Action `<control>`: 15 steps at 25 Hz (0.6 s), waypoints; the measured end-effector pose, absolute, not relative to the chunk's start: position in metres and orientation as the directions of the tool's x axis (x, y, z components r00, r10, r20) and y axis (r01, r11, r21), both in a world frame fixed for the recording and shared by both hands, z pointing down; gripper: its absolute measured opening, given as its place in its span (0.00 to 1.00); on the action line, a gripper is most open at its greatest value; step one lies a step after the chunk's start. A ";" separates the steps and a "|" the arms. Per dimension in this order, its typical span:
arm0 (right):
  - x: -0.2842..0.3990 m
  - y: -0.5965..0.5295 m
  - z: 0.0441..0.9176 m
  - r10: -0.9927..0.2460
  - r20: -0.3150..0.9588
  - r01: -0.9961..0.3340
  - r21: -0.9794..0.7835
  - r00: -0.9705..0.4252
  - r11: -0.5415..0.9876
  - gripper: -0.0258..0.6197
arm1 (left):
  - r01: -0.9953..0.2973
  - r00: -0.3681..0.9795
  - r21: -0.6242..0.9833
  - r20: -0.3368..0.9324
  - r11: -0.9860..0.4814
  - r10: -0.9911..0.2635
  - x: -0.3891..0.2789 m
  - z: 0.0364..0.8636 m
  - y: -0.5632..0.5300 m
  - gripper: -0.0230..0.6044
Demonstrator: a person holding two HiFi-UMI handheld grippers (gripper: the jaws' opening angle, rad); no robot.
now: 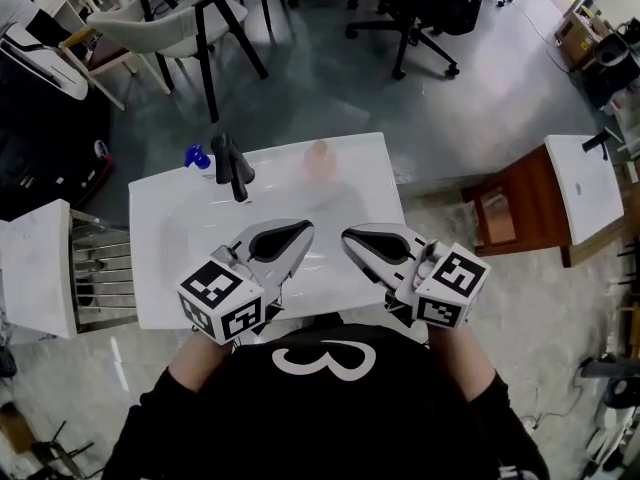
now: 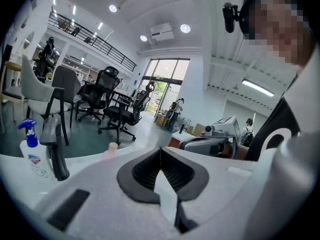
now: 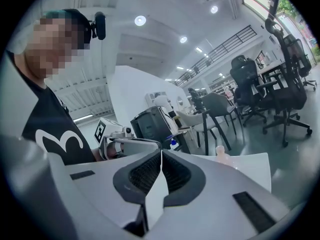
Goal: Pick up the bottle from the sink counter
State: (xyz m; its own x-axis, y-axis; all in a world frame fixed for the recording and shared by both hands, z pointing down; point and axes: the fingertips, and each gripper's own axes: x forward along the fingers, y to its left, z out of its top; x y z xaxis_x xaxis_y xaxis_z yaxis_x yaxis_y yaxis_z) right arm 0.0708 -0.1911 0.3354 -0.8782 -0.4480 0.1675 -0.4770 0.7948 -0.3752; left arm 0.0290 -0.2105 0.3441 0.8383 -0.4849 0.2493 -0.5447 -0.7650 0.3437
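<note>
Jaws on the left hand-held gripper [image 2: 160, 151] are pressed together with nothing between them. The right hand-held gripper [image 3: 161, 154] matches it, its pads meeting on bare air. We read this as a carrying posture: neither tool is spread for a grasp, so the pick has not begun.

We hold both tools low in front of the body, over the near half of the basin [image 1: 330, 203]. Each points nearly level with a slight dip. They angle inward so that the two tips almost meet, and the marker cubes sit back near our chest.

Beyond the tips, at the far edge of the desk [image 1: 155, 258], a pale bottle [image 1: 318, 160] stands upright, roughly in line with the gap between the tools. To its left rises the dark faucet [image 1: 232, 168], and just past that stands a spray bottle [image 1: 197, 155] with a blue head. We cannot tell which of the two the task means, though the pale one lies on the more direct line. Both are well apart from either tool.

Both stand on the back rim, clear of the basin, so we judge a frontal approach possible. The faucet crowds the spray bottle, so a reach there would probably have to come from its outer side.
</note>
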 end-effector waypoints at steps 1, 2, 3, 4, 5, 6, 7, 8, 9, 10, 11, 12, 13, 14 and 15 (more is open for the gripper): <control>0.073 -0.194 0.338 -0.445 0.168 -0.474 -0.380 -0.880 0.794 0.06 | -0.552 0.834 0.339 0.252 -0.762 -0.491 0.031 0.346 -0.216 0.06; 0.076 -0.198 0.341 -0.442 0.170 -0.472 -0.384 -0.881 0.793 0.06 | -0.558 0.829 0.334 0.254 -0.760 -0.497 0.032 0.348 -0.221 0.06; 0.078 -0.201 0.344 -0.440 0.171 -0.470 -0.389 -0.882 0.792 0.06 | -0.565 0.824 0.330 0.257 -0.756 -0.504 0.033 0.351 -0.226 0.06; 0.081 -0.203 0.347 -0.437 0.172 -0.468 -0.393 -0.883 0.791 0.06 | -0.573 0.819 0.327 0.259 -0.752 -0.512 0.035 0.353 -0.231 0.06; 0.083 -0.206 0.349 -0.434 0.172 -0.465 -0.398 -0.885 0.791 0.06 | -0.582 0.813 0.325 0.261 -0.746 -0.520 0.036 0.355 -0.237 0.06; 0.085 -0.208 0.350 -0.431 0.171 -0.462 -0.402 -0.886 0.791 0.06 | -0.592 0.806 0.322 0.262 -0.739 -0.531 0.037 0.356 -0.242 0.06; 0.088 -0.210 0.352 -0.429 0.171 -0.460 -0.404 -0.887 0.790 0.06 | -0.604 0.797 0.317 0.264 -0.731 -0.544 0.037 0.358 -0.248 0.06; 0.090 -0.212 0.353 -0.428 0.170 -0.459 -0.406 -0.887 0.790 0.06 | -0.617 0.787 0.309 0.266 -0.723 -0.557 0.038 0.359 -0.253 0.06; 0.093 -0.215 0.354 -0.428 0.170 -0.459 -0.408 -0.887 0.789 0.06 | -0.629 0.777 0.300 0.271 -0.717 -0.568 0.039 0.360 -0.258 0.06; 0.096 -0.217 0.356 -0.429 0.170 -0.460 -0.411 -0.887 0.787 0.06 | -0.637 0.770 0.292 0.276 -0.713 -0.575 0.040 0.362 -0.263 0.06; 0.098 -0.220 0.358 -0.430 0.170 -0.461 -0.415 -0.886 0.785 0.06 | -0.641 0.767 0.288 0.279 -0.711 -0.578 0.042 0.365 -0.268 0.06; 0.101 -0.223 0.359 -0.432 0.170 -0.462 -0.420 -0.886 0.781 0.06 | -0.640 0.767 0.289 0.280 -0.712 -0.577 0.044 0.367 -0.272 0.06; 0.103 -0.226 0.361 -0.434 0.170 -0.463 -0.425 -0.885 0.778 0.06 | -0.636 0.771 0.291 0.276 -0.715 -0.574 0.047 0.369 -0.276 0.06; 0.106 -0.229 0.362 -0.436 0.170 -0.465 -0.430 -0.884 0.774 0.06 | -0.630 0.776 0.292 0.272 -0.719 -0.569 0.049 0.371 -0.280 0.06; 0.108 -0.232 0.364 -0.438 0.169 -0.466 -0.436 -0.883 0.770 0.06 | -0.627 0.779 0.292 0.269 -0.723 -0.567 0.052 0.373 -0.284 0.06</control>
State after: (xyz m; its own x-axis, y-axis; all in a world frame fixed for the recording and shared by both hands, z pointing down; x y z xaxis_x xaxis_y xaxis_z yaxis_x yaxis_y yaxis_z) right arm 0.1082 -0.2316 0.3640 -0.8828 -0.4381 0.1692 -0.4657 0.7698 -0.4365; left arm 0.0515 -0.2841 0.3725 0.7788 -0.5667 0.2690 -0.6266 -0.7225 0.2921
